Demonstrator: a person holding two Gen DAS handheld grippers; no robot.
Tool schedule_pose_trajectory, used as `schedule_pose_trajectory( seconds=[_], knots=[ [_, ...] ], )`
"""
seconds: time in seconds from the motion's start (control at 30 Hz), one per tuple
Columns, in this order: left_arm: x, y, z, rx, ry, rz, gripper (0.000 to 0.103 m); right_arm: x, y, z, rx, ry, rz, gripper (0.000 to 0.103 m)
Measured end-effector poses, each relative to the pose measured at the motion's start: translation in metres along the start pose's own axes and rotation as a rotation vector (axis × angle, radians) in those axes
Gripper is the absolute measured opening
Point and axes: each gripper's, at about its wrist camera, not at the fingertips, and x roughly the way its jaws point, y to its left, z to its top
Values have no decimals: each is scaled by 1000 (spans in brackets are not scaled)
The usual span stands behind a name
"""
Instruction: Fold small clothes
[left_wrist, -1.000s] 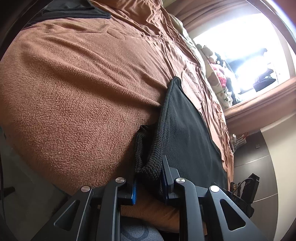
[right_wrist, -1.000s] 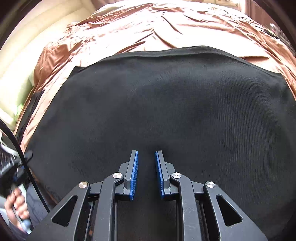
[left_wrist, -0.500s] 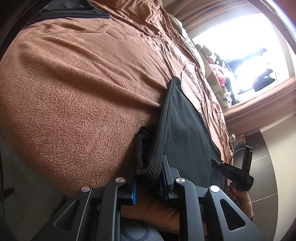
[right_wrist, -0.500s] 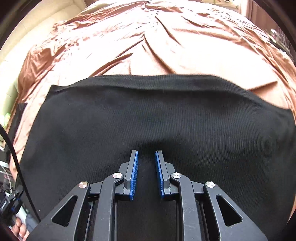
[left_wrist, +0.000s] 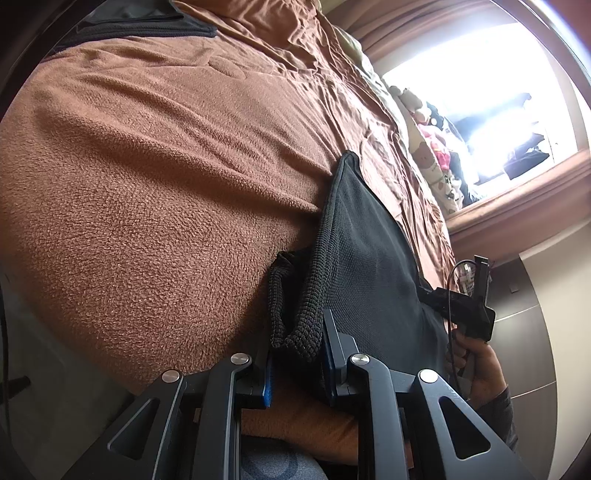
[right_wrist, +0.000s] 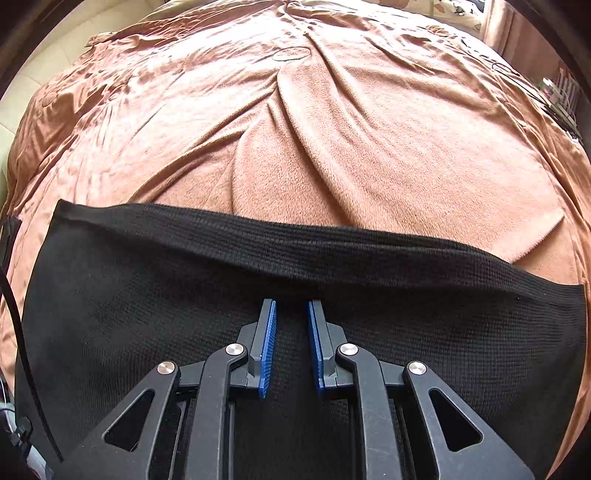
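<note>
A black knit garment (left_wrist: 369, 258) lies flat on a brown fleece blanket (left_wrist: 147, 184) near the bed's edge. My left gripper (left_wrist: 295, 339) is shut on a bunched, rolled corner of it. In the right wrist view the same garment (right_wrist: 147, 314) fills the lower half, and its far hem (right_wrist: 332, 243) runs across the middle. My right gripper (right_wrist: 292, 302) hovers just short of that hem. Its blue pads (right_wrist: 267, 343) stand a narrow gap apart and no fabric is pinched between them. A hand (left_wrist: 476, 362) holds that gripper at the garment's right side.
Wrinkled brown blanket (right_wrist: 332, 147) stretches beyond the hem. Another dark garment (left_wrist: 129, 22) lies at the far end of the bed. Patterned pillows and soft toys (left_wrist: 432, 147) sit below a bright window. A dark cabinet front (left_wrist: 535, 314) stands on the right.
The right gripper has travelled across the black garment toward its far hem, so more blanket shows beyond it. In the left wrist view it came in from the right. The left gripper kept still.
</note>
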Motion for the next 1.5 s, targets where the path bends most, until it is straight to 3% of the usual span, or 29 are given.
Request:
schedule_pose_trajectory(
  seconds=[0.17,0.27,0.37,0.57,1.1,1.5],
  knots=[
    [0,-2,0,8,-3,7,22,6,4,13,-25,14,-23,13],
    [1,0,0,4,2,0,22,-1,-3,22,6,34,5,13],
    [0,1,-1,-3,-2,-13,22,-21,-1,23,-27,-10,-1,13],
    [-3,3,-2,5,-3,-16,22,-47,11,-14,-92,-28,47,2],
    [-4,-1,-5,12,2,-36,22,-73,3,-109,-55,40,187,1],
    [0,0,-7,-1,34,-49,22,-93,0,-159,-27,17,204,1]
  ],
)
